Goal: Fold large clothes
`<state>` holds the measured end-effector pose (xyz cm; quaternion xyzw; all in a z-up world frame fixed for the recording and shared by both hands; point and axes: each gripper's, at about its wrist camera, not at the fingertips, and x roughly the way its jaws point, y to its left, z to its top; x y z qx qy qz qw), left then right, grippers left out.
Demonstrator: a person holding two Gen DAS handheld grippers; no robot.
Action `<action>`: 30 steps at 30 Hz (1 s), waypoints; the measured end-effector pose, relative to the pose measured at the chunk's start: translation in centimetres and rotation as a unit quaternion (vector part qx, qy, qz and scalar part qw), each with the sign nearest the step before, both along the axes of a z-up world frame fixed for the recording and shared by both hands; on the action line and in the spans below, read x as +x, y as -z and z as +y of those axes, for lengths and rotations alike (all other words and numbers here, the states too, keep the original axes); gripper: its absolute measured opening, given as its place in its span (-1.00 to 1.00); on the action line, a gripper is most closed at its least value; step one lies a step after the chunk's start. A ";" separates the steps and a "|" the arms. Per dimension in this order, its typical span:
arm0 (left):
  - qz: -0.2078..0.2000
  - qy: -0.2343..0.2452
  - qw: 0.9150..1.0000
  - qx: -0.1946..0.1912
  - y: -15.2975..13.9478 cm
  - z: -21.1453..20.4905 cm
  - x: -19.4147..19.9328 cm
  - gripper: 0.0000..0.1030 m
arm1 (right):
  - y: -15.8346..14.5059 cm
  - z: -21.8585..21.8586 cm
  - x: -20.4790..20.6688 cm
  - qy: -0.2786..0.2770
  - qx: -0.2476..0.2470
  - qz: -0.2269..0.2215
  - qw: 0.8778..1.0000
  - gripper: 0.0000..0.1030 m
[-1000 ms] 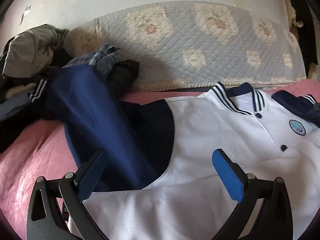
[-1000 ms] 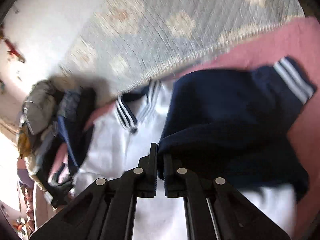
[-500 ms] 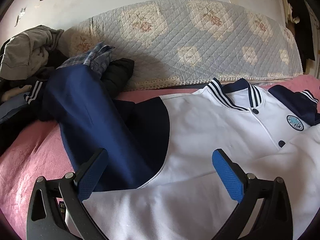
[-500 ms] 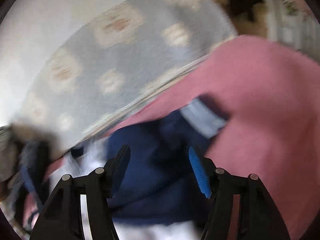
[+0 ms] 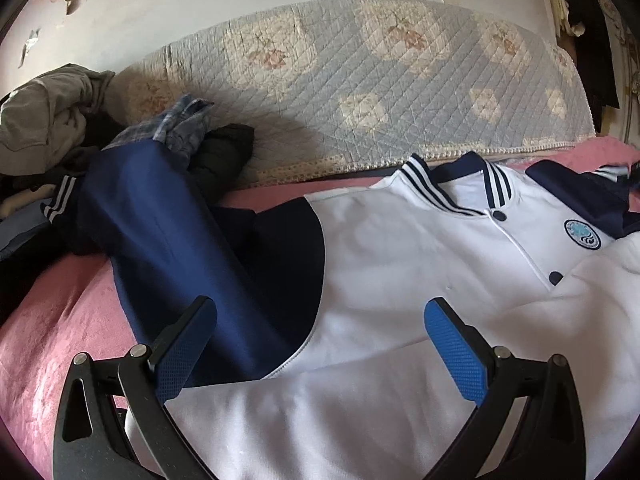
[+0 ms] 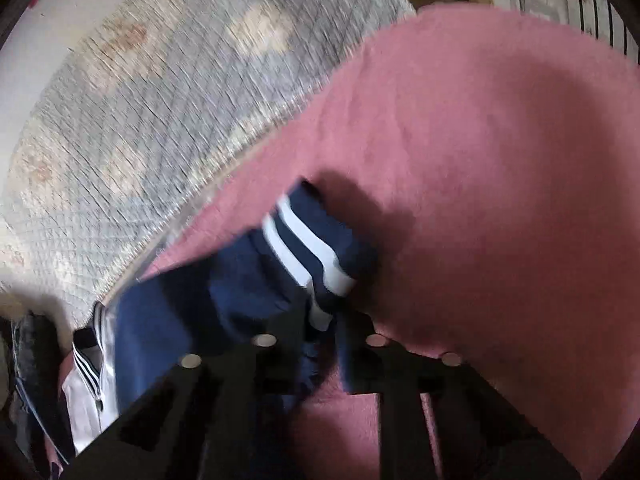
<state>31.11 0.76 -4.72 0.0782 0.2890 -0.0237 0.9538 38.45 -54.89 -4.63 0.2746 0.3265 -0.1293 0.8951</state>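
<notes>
Folding looks barely begun: white jacket (image 5: pixel 400 280) lies flat on the pink blanket (image 5: pixel 60 312), navy sleeves unfolded. Left gripper (image 5: pixel 320 344) hovers wide, empty; right gripper (image 6: pixel 320 344) is closing on the striped cuff (image 6: pixel 308 248).

We count one white-and-navy jacket (image 5: pixel 400 272) at the centre of the left wrist view, with two dark buttons (image 5: pixel 499 215), one round badge (image 5: pixel 582 234) and two navy sleeves (image 5: pixel 168 248). One quilted cover (image 5: pixel 380 80) spans the top; one clothes heap (image 5: pixel 52 120) sits upper left.
</notes>
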 end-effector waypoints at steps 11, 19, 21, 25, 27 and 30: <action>-0.012 0.003 1.000 0.004 -0.2 -0.4 -0.5 1.00 | -4.4 22.9 -3.9 -0.287 -0.046 -0.070 0.954 -0.83; -0.019 0.008 1.000 0.002 -0.4 -0.5 -0.8 0.99 | -0.3 30.5 -4.6 -0.385 -0.047 -0.014 0.922 -0.50; -0.029 0.011 1.000 0.001 -0.8 -0.6 -1.2 0.99 | -1.7 30.5 -5.9 -0.384 -0.089 -0.043 0.918 -0.48; -0.097 0.033 0.995 0.014 -2.9 -2.4 -4.6 0.99 | -4.6 27.1 -7.5 -0.355 -0.068 -0.078 0.929 0.23; -0.077 0.081 0.993 -0.030 -4.1 -3.5 -5.4 0.99 | -7.0 25.2 -8.3 -0.326 -0.073 -0.094 0.938 0.23; -0.025 0.120 0.988 -0.095 -4.8 -5.2 -5.3 0.99 | -9.1 22.9 -9.0 -0.243 -0.124 -0.074 0.959 0.23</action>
